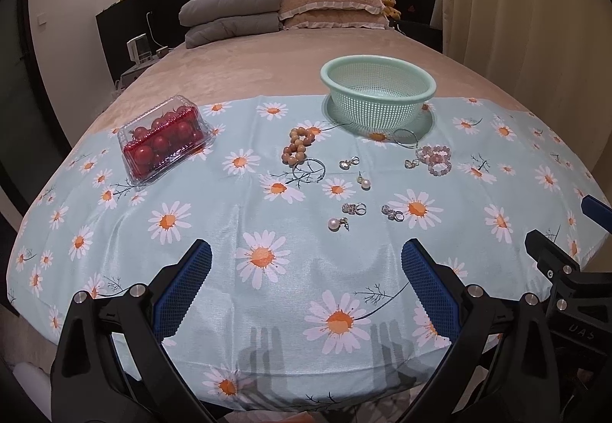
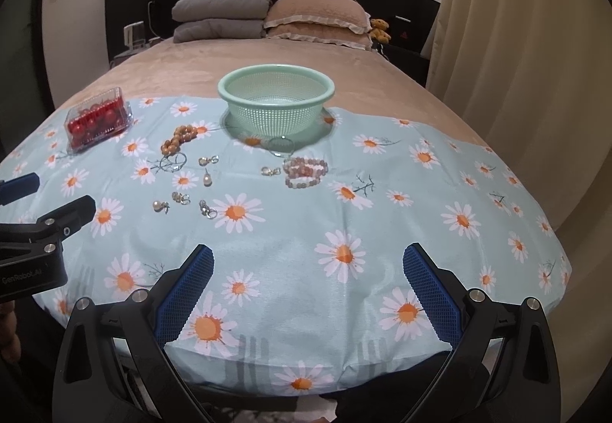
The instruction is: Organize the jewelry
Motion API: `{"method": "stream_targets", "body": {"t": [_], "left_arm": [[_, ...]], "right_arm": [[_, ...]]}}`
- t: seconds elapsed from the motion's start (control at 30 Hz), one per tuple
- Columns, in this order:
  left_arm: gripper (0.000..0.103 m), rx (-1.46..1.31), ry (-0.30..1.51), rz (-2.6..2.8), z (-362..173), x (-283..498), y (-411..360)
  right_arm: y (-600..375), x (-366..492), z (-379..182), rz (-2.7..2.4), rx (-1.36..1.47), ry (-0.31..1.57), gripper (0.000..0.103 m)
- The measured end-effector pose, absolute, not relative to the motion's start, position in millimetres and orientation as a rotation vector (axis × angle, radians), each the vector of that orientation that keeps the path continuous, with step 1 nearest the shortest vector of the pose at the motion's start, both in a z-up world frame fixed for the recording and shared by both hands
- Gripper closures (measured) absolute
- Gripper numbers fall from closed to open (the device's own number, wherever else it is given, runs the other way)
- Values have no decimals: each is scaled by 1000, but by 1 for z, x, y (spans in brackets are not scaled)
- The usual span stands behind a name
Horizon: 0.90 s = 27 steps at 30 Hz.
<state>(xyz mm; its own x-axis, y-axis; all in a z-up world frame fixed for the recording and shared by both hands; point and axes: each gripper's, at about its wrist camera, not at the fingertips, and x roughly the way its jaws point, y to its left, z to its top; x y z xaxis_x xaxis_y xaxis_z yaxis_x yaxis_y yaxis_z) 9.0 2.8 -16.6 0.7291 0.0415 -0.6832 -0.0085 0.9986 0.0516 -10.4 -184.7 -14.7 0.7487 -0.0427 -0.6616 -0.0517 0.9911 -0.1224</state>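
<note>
Jewelry lies on a daisy-print cloth (image 1: 191, 193) in front of an empty mint green basket (image 1: 378, 94) (image 2: 276, 100). A wooden bead bracelet (image 1: 298, 145) (image 2: 179, 138) lies left, a pink bead bracelet (image 1: 436, 159) (image 2: 306, 172) right, with thin rings, pearl earrings (image 1: 338, 223) (image 2: 160, 207) and several small crystal pieces between. My left gripper (image 1: 306, 262) is open and empty near the cloth's front edge. My right gripper (image 2: 308, 266) is open and empty, to the right of the left one.
A clear box of cherry tomatoes (image 1: 162, 140) (image 2: 97, 122) sits at the cloth's left. Folded grey blankets (image 1: 233, 13) and pillows (image 1: 331, 8) lie at the bed's head. A curtain (image 2: 516, 59) hangs on the right.
</note>
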Motion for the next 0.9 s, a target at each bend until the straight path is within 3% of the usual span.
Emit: {"method": "stream_targets", "body": {"t": [0.9], "left_arm": [[6, 63, 862, 20, -40, 27, 0]], "right_arm": [[-189, 6, -27, 6, -148, 775, 8]]}}
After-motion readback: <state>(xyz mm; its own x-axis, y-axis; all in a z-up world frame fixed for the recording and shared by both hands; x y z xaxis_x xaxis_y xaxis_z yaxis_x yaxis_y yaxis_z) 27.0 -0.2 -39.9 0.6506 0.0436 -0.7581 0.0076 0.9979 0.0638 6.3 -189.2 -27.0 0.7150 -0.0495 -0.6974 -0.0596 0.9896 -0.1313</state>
